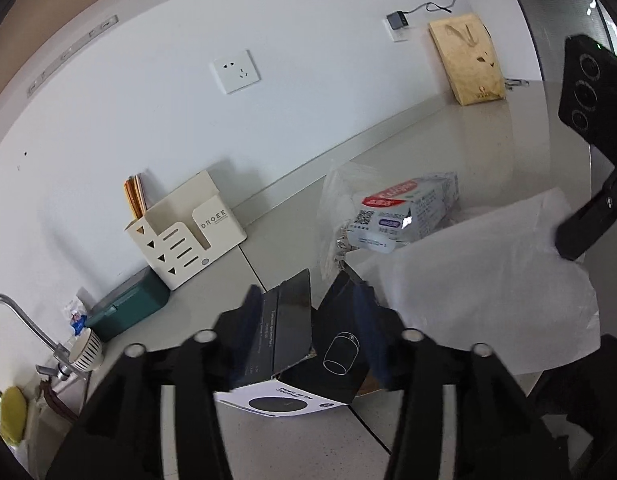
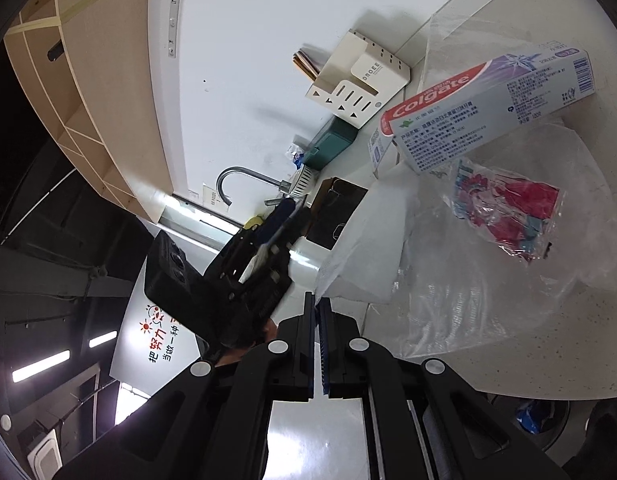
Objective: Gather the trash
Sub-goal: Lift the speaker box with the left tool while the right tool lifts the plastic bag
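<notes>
My left gripper [image 1: 308, 312] is shut on an opened black cardboard box [image 1: 300, 344], held just above the counter. My right gripper [image 2: 318, 312] is shut on the edge of a clear plastic bag [image 2: 488, 280]. The bag lies spread on the counter and holds a Colgate toothpaste box [image 2: 488, 108] and a red crumpled wrapper [image 2: 512, 216]. In the left wrist view the bag's white edge [image 1: 480, 292] lies right of the black box, with the toothpaste box [image 1: 404, 212] behind it. The right gripper shows at the right edge of the left wrist view [image 1: 580, 224].
A cream organiser [image 1: 184, 232] and a teal box [image 1: 128, 308] stand against the wall. A tap [image 1: 16, 320] and a striped cup [image 1: 86, 350] are at the left. A brown paper bag [image 1: 468, 60] leans at the back right. The counter edge runs close to my right gripper.
</notes>
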A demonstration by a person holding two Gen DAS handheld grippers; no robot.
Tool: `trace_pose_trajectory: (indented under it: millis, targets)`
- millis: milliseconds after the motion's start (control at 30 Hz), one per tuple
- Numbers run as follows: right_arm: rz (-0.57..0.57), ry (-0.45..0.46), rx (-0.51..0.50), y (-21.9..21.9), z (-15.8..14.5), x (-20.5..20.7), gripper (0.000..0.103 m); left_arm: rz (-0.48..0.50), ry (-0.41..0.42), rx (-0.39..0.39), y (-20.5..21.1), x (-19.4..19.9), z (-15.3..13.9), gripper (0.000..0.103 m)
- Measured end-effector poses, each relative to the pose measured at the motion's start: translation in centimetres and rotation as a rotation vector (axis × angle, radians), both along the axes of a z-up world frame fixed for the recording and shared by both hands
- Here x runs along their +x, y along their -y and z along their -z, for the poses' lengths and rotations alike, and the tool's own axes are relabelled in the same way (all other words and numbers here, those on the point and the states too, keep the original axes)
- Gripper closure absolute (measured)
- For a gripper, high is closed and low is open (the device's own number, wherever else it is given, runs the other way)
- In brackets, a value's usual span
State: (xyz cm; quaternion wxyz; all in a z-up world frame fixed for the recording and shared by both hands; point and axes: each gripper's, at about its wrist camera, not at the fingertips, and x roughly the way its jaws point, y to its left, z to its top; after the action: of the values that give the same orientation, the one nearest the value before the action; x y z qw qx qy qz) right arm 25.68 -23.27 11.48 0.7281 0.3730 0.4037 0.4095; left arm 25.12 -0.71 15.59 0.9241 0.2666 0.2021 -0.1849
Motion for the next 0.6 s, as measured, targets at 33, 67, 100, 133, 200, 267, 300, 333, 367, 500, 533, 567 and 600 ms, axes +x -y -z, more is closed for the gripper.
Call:
trace_pose_trajectory:
  millis: [33, 67, 100, 133, 200, 267, 300, 333, 367, 500, 533, 567, 600]
  targets:
    - [0.0, 0.0, 0.002, 0.2, 0.0, 0.0, 0.096, -0.009, -0.008, 0.013, 0.2, 0.2, 0.3, 0.053]
    - [0.0, 0.003, 0.001, 0.2, 0.0, -0.1, 0.096, -0.032, -0.022, 0.012, 0.1, 0.7, 0.5, 0.064]
    - [0.0, 0.003, 0.003, 0.3, 0.0, -0.1, 0.096, -0.047, -0.033, 0.009, -0.1, 1.2, 0.6, 0.071]
    - [-0.002, 0.003, 0.007, 0.4, 0.0, -0.1, 0.096, -0.059, -0.036, 0.008, -0.4, 1.6, 0.6, 0.074]
    - [-0.006, 0.006, 0.012, 0.4, 0.1, -0.2, 0.096, -0.067, -0.051, -0.01, -1.1, 2.1, 0.6, 0.089]
    - [-0.01, 0.007, 0.018, 0.5, 0.2, -0.3, 0.096, -0.066, -0.042, -0.019, -1.6, 2.1, 0.5, 0.096]
    - [-0.012, 0.008, 0.019, 0.5, 0.2, -0.3, 0.096, -0.068, -0.032, -0.023, -1.8, 2.1, 0.3, 0.098]
    - [-0.011, 0.007, 0.019, 0.6, 0.2, -0.4, 0.096, -0.067, -0.026, -0.032, -2.1, 1.9, 0.2, 0.098]
    - [-0.013, 0.007, 0.021, 0.6, 0.2, -0.4, 0.096, -0.071, -0.019, -0.04, -2.3, 1.9, 0.0, 0.099]
    - [-0.024, 0.019, 0.018, 0.3, -0.2, -0.7, 0.096, -0.085, -0.009, -0.063, -3.1, 1.6, -0.4, 0.099]
    - [-0.027, 0.027, 0.02, 0.2, -0.5, -0.9, 0.096, -0.09, -0.004, -0.066, -3.3, 1.5, -0.5, 0.1]
    - [-0.031, 0.033, 0.023, 0.1, -0.9, -1.0, 0.096, -0.094, 0.0, -0.078, -3.5, 1.4, -0.8, 0.1]
    - [-0.033, 0.042, 0.03, 0.0, -1.4, -1.1, 0.096, -0.099, 0.002, -0.088, -3.8, 1.2, -1.0, 0.1]
